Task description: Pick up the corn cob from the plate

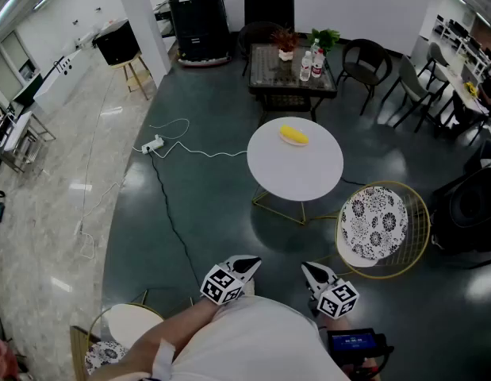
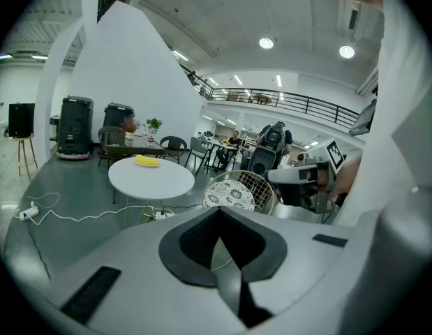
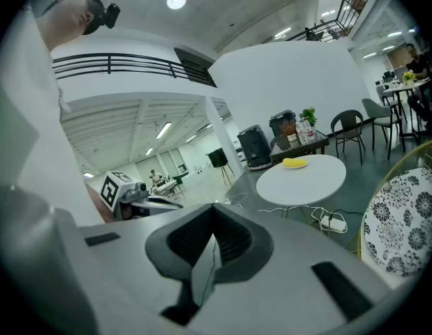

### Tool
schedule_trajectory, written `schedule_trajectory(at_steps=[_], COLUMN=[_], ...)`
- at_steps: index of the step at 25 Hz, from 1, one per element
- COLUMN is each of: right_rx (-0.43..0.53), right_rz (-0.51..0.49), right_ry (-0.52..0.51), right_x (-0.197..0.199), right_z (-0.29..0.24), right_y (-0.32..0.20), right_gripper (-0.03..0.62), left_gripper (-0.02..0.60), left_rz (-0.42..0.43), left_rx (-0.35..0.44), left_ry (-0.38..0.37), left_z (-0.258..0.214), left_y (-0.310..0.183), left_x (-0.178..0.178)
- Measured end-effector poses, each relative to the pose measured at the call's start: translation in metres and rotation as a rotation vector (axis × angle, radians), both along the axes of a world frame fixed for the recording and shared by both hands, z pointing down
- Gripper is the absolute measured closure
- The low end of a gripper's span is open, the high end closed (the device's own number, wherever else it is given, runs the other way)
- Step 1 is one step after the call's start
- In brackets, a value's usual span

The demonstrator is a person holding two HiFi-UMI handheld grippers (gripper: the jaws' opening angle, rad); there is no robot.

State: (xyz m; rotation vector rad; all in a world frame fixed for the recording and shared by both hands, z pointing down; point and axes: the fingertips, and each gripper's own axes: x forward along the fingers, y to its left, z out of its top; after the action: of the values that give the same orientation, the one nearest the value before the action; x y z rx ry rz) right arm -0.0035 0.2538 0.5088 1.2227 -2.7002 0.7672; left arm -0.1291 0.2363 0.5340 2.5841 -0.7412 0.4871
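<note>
A round white counter is standing on the dark floor of a big hall, with a wire chair at its 4 o'clock. The person is holding the left tongs and right tongs close in, aiming toward 12 o'clock, both pressed together on nothing. The corn cob is lying near the counter's 12 o'clock edge, well apart from them. Its plate is too small to make out.
</note>
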Motion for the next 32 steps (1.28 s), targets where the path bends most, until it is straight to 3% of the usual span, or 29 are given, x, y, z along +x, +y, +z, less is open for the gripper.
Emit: schedule_trajectory(at_steps=[11,32], right_rx=[0.033,-0.009], right_rz=[-0.006,0.046], right_ry=[-0.057,-0.035], right_x=[-0.007,-0.021], right_z=[-0.009,0.004], right_y=[0.038,0.027], right_gripper=[0.586,0.586], left_gripper=[0.574,0.574], left_rz=[-0.037,-0.011], left_rx=[0.014,0.026], left_ry=[-0.008,0.000], left_z=[-0.001,0.001], left_y=[0.046,0.037], left_x=[-0.009,-0.019])
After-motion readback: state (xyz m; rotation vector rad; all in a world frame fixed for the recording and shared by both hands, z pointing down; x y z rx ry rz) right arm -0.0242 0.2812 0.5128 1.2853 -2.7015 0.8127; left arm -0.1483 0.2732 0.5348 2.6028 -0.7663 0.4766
